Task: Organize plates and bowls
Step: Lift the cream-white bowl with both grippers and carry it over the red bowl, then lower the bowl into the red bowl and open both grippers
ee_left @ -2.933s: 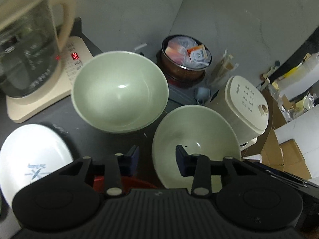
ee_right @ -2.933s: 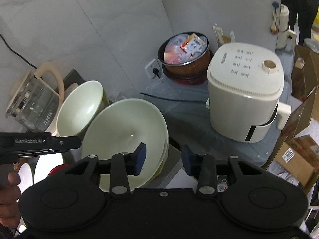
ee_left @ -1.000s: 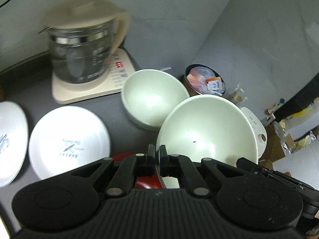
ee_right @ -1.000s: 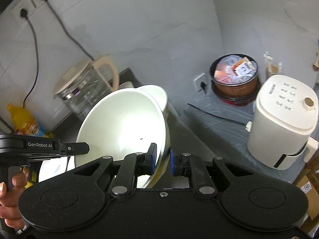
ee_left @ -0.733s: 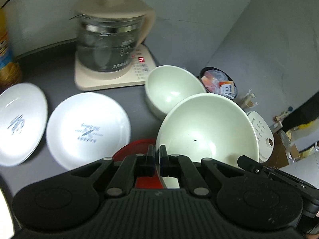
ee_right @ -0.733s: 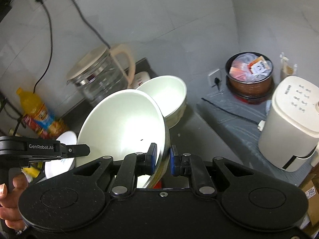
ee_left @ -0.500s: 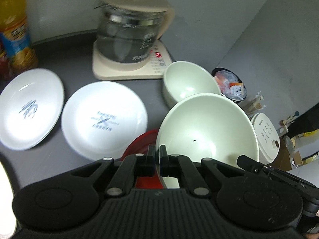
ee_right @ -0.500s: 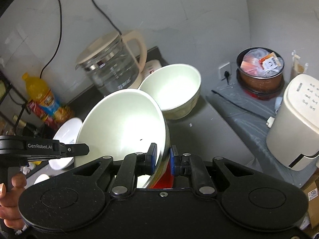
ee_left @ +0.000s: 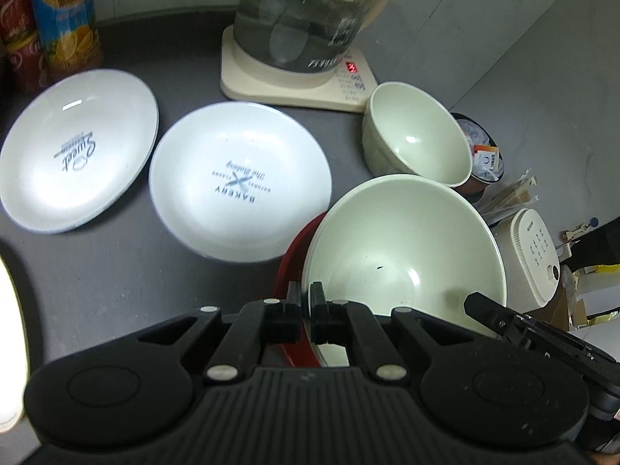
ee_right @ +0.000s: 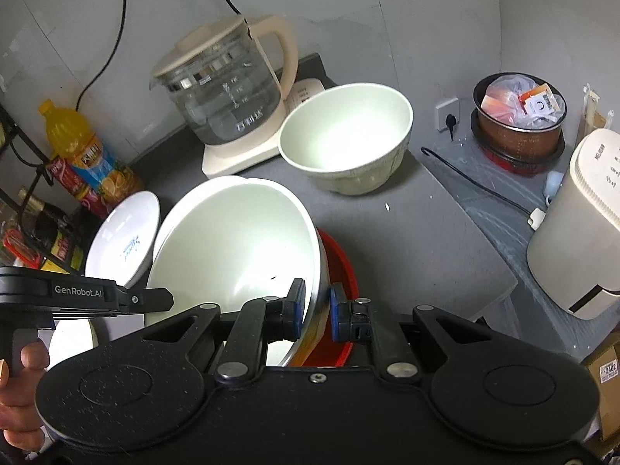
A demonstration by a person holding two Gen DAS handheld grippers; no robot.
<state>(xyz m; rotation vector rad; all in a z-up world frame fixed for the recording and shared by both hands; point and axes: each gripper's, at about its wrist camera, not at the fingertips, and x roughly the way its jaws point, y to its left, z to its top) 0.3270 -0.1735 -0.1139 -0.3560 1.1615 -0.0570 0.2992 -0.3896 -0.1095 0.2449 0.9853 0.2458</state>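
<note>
- Plate marked "Sweet" (ee_left: 73,151): lies flat on the dark surface (ee_left: 116,271), far left of the held bowl.
- Plate marked "Bakery" (ee_left: 238,182): lies flat, between the "Sweet" plate and the held bowl; its edge is near the bowl's rim.
- Red dish (ee_left: 294,248): directly beneath the held bowl, only partly visible.
- Left hand-held gripper (ee_left: 305,312): pressed together on the near-left rim of the held bowl.
- Held bowl (ee_left: 403,248): large, pale green, tilted. A second ago the kettle (ee_right: 228,97) and smaller bowl filled the view beyond it; now both plates are in view, so the bowl has travelled leftward and slightly down, apparently toward a resting place.
- Right hand-held gripper (ee_right: 317,310): pinching the bowl's right-hand rim.
- Smaller green bowl (ee_left: 418,135): upright behind the held bowl, beside the kettle base; nesting is not yet done.
</note>
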